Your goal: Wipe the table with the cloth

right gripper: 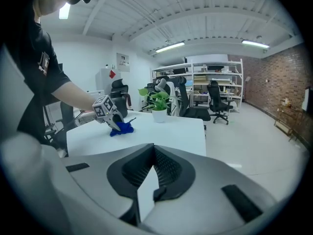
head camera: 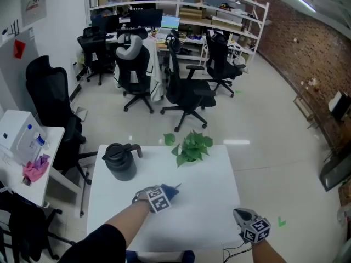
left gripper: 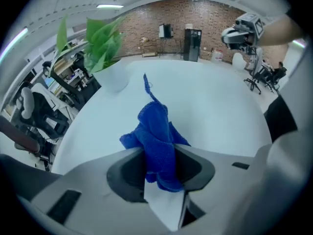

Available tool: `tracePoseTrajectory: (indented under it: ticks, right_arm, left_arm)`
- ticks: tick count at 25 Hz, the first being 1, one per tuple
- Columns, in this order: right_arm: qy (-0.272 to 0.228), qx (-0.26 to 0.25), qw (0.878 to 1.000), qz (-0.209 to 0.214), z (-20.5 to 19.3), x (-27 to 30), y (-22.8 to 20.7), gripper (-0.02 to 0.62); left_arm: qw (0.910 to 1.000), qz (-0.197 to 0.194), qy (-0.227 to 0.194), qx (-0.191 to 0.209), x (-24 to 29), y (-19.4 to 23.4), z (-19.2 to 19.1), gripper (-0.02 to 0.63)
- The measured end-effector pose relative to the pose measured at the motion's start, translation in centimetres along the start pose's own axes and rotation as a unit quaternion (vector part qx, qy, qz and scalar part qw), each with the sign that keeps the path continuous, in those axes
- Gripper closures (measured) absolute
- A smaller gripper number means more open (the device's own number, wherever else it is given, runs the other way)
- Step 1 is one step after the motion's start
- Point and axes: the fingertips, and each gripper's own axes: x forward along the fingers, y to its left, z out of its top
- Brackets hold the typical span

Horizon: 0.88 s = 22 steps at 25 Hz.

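Wiping seems under way: left hand-held gripper (left gripper: pixel 159 166) clamps the blue cloth (left gripper: pixel 155 131) on the tabletop (head camera: pixel 211 196), middle left; far and right parts likely remain. Right hand-held gripper (right gripper: pixel 152 177), jaws together, empty, hovers near right.

Brick wall (head camera: pixel 299 51), office chairs (head camera: pixel 189 92), cluttered shelving (head camera: pixel 219 16).
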Motion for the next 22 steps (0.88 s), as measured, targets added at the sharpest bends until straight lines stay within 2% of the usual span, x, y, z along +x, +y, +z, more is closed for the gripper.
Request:
tracePoseTrajectory:
  ticks: [6, 9, 10, 12, 14, 17, 19, 22]
  right_arm:
    - [-0.010, -0.001, 1.000, 0.024, 0.9, 1.0, 2.7, 0.581]
    - [-0.009, -0.014, 0.999, 0.031, 1.9, 1.4, 4.1, 0.581]
    - [-0.012, -0.016, 0.999, 0.034, 2.2, 1.4, 4.5, 0.581]
    - [-0.024, -0.015, 0.999, 0.040, 2.7, 1.4, 5.1, 0.581]
    - [-0.037, -0.011, 0.998, 0.044, 3.3, 1.4, 5.5, 0.581]
    - [-0.043, -0.007, 0.998, 0.046, 4.0, 1.1, 6.5, 0.581]
    - [-0.041, -0.006, 0.998, 0.050, 4.2, 1.0, 7.3, 0.581]
    - [-0.043, -0.012, 0.997, 0.060, 4.4, 1.0, 8.5, 0.581]
  left_arm:
    - [0.9977, -0.035, 0.005, 0.058, -1.8, -9.3, -2.3, 0.474]
    - [0.9972, -0.043, -0.004, 0.060, -2.4, -11.4, -2.9, 0.472]
    - [0.9976, -0.049, -0.018, 0.047, -2.7, -11.7, -2.9, 0.471]
    - [0.9957, -0.065, -0.065, -0.011, -3.8, -12.1, -2.8, 0.469]
    - [0.9870, -0.072, -0.120, -0.078, -5.5, -12.0, -3.1, 0.466]
    - [0.9735, -0.045, -0.176, -0.139, -8.5, -11.1, -5.6, 0.466]
    - [0.9664, -0.020, -0.188, -0.174, -10.7, -10.4, -8.7, 0.466]
    - [0.9610, 0.030, -0.159, -0.224, -13.6, -9.3, -16.0, 0.465]
